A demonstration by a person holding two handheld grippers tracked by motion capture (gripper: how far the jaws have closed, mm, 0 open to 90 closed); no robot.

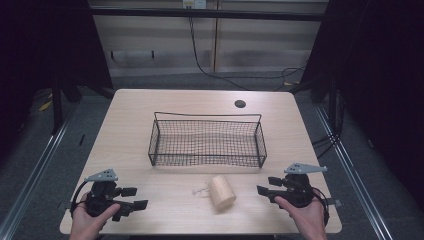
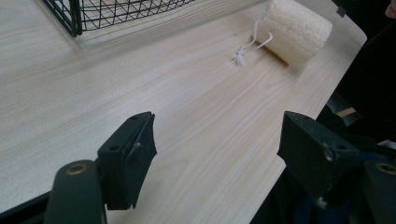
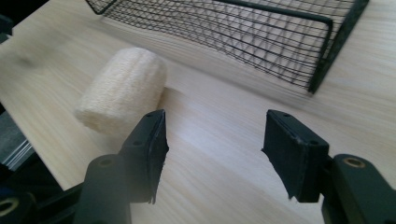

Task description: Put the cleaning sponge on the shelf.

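High view: light wood desk [image 1: 150,107], rounded corners. Black wire basket [image 1: 207,139] stands at the desk's middle, with nothing visible inside. Loofah roll [image 1: 221,191] lies on its side between the basket and the near edge, just apart from the basket's near wall, a short white string [image 1: 199,191] trailing from its left end. Left claw [image 1: 131,198] sits at the near left corner, held in a hand, jaws pointing right toward the loofah, parted with nothing between them. Right claw [image 1: 266,186] sits at the near right corner, jaws pointing left toward the loofah, also parted and bare. Both are well apart from the roll. Small dark round grommet [image 1: 240,104] near the far edge. No writing or labels legible.

Left gripper view: left claw [image 2: 217,140] jaws stand wide over bare desk. The loofah roll [image 2: 296,29] lies ahead beside the desk edge, the string [image 2: 250,46] knotted and frayed. A basket [image 2: 74,18] corner shows.

Right gripper view: right claw [image 3: 214,140] jaws apart, holding nothing. Loofah roll [image 3: 123,91] just beyond the left jaw, basket [image 3: 322,60] farther off. No brand marks seen.
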